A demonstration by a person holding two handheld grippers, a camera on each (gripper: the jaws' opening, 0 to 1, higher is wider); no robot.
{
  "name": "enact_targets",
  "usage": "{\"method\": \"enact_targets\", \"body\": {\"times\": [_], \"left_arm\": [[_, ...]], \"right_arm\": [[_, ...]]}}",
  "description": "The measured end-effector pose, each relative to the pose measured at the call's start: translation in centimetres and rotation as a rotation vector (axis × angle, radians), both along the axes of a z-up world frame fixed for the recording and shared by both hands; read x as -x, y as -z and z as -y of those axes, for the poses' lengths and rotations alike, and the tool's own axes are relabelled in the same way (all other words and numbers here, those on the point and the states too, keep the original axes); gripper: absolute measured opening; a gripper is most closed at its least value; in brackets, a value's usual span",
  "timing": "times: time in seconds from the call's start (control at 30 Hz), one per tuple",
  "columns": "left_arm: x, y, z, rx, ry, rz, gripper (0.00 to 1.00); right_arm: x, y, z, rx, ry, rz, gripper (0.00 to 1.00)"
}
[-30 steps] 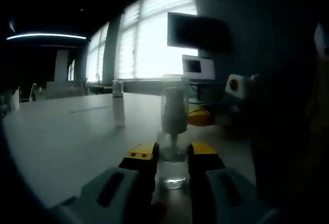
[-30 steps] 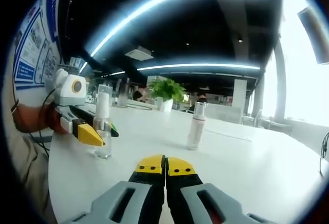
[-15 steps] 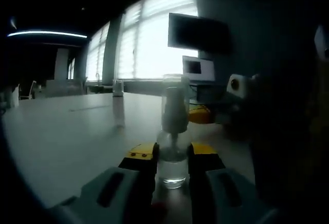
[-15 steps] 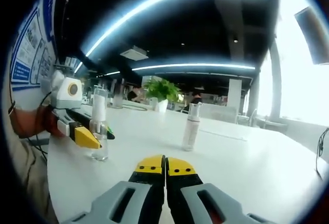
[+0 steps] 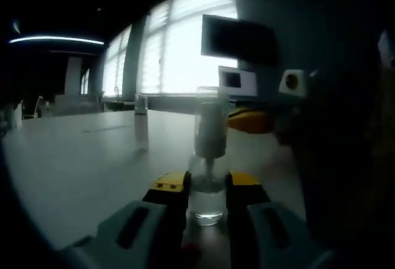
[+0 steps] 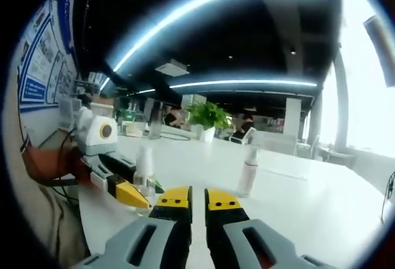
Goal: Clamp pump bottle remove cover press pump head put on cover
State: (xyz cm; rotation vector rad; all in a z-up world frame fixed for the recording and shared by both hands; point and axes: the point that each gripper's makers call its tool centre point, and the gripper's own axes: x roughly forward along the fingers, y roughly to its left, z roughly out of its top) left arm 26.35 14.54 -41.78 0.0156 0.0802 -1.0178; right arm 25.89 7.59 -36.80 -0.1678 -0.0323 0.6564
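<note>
Gripping the pump bottle (image 5: 207, 186), left gripper (image 5: 207, 189); right gripper (image 6: 198, 200) slightly parted, second bottle (image 6: 248, 171) beyond.

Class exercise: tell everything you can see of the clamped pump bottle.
The pump bottle is small, clear and glassy, standing upright on the white table. A clear cover still sits over its pale pump head. The left gripper clamps its lower body between yellow-tipped jaws. In the right gripper view it shows beyond the right gripper, whose jaws stand slightly apart, untouching.
</note>
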Motion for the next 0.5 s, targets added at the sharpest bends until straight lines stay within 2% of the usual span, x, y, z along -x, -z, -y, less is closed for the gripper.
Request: {"method": "enact_targets", "body": {"times": [0.3, 0.5], "left_arm": [[0.0, 0.0, 0.1, -0.003, -0.005, 0.003, 0.15], [0.0, 0.0, 0.1, -0.003, -0.007, 0.004, 0.15]], "right_arm": [[1.3, -3.1, -1.7, -0.094, -0.083, -0.001, 0.05], [2.1, -4.5, -3.4, -0.108, -0.122, 0.006, 0.10]]}}
